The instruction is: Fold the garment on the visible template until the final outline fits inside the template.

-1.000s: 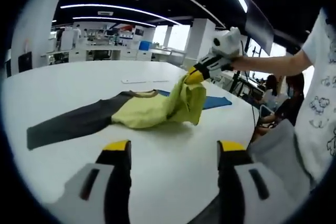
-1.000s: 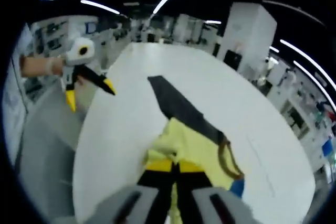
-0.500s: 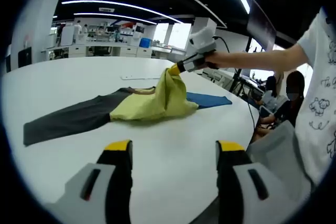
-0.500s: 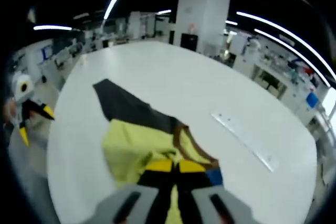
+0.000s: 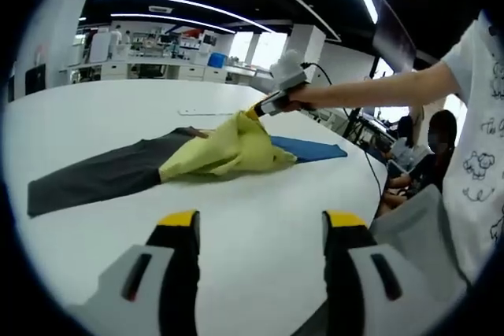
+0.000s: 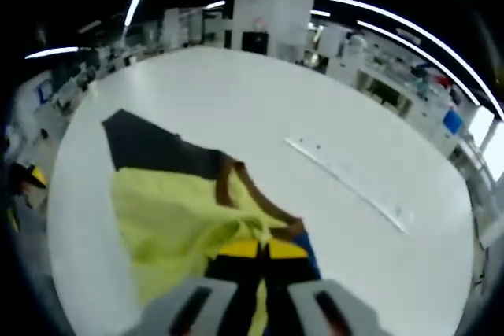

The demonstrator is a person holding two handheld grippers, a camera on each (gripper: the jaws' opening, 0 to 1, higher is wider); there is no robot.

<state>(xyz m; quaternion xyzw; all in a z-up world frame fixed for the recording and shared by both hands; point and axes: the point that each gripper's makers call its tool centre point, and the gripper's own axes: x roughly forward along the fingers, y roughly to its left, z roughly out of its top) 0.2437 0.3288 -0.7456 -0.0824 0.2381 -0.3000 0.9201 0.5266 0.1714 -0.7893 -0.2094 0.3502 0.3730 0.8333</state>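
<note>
My left hand-held gripper (image 5: 258,230) hangs over the bare white round desk (image 5: 260,194), yellow-tipped jaws spread wide apart, nothing between them. At 12 o'clock from it in the left gripper view lies the yellow-green and dark grey long-sleeved fabric garment (image 5: 213,155), its grey sleeve stretched flat toward 9 o'clock, the yellow body bunched and pulled up to a peak. My right hand-held gripper (image 5: 253,112) has that peak pinched, jaws closed on the yellow cloth, my bare forearm reaching in from 3 o'clock. A flat blue rectangular template (image 5: 311,148) shows on the desk just past the garment at 2 o'clock, partly under the yellow cloth.

In the right gripper view the right hand-held gripper (image 6: 262,250) sits at 6 o'clock, jaws together on yellow fabric. The garment (image 6: 169,210) spreads to 9 o'clock, brown collar trim visible, grey sleeve at 10 o'clock. A thin clear ruler-like strip (image 6: 346,181) lies on the desk at 2 o'clock, well apart from the garment. Desk (image 6: 236,92) surface white. The left hand-held gripper's yellow tip (image 6: 35,176) shows at 9 o'clock.
</note>
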